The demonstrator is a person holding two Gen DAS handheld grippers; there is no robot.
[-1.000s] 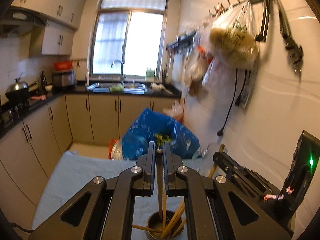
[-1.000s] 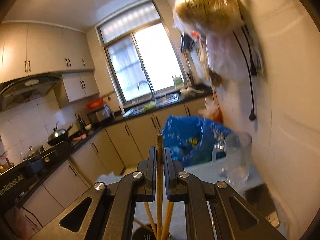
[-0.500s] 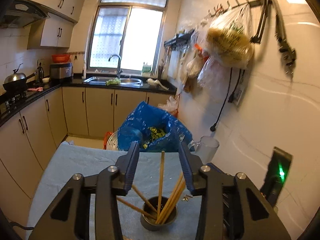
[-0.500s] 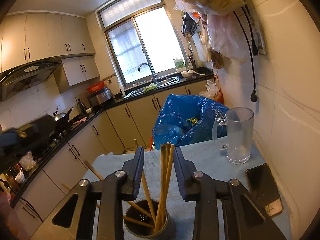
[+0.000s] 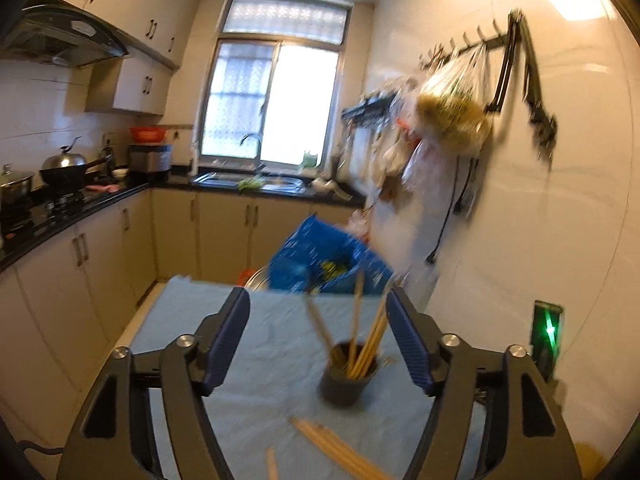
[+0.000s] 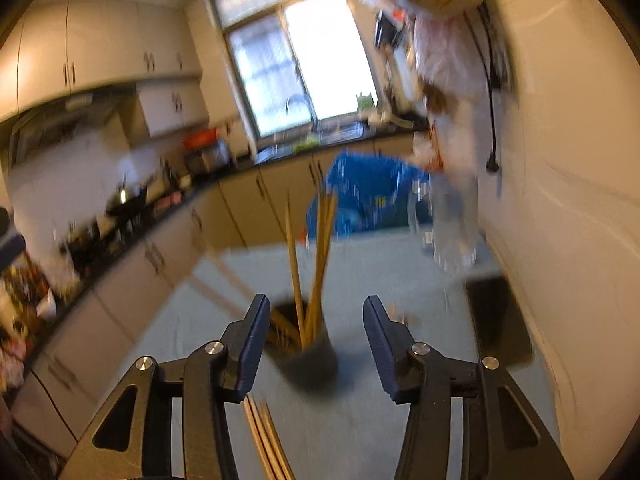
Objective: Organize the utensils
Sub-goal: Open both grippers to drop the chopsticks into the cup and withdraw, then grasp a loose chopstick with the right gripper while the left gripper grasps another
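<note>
A dark round holder [image 5: 346, 376] stands on the light blue cloth [image 5: 256, 344] with several wooden chopsticks [image 5: 372, 336] upright in it. My left gripper [image 5: 318, 304] is open and empty, above and behind the holder. More loose chopsticks [image 5: 340, 450] lie on the cloth in front of it. In the right wrist view the holder [image 6: 310, 356] with its chopsticks [image 6: 320, 260] stands between the fingers of my open, empty right gripper [image 6: 316, 312]. Loose chopsticks [image 6: 266, 440] lie near the left finger. Both views are blurred.
A glass mug [image 6: 452, 224] and a dark phone [image 6: 498, 320] sit on the cloth by the right wall. A blue bag [image 5: 328, 260] stands beyond the table's far edge. Plastic bags [image 5: 448, 116] hang on the wall. Cabinets and a stove line the left.
Both grippers went from shut on a chopstick over the holder to open, leaving the chopsticks in it. Both have since drawn back and opened wider.
</note>
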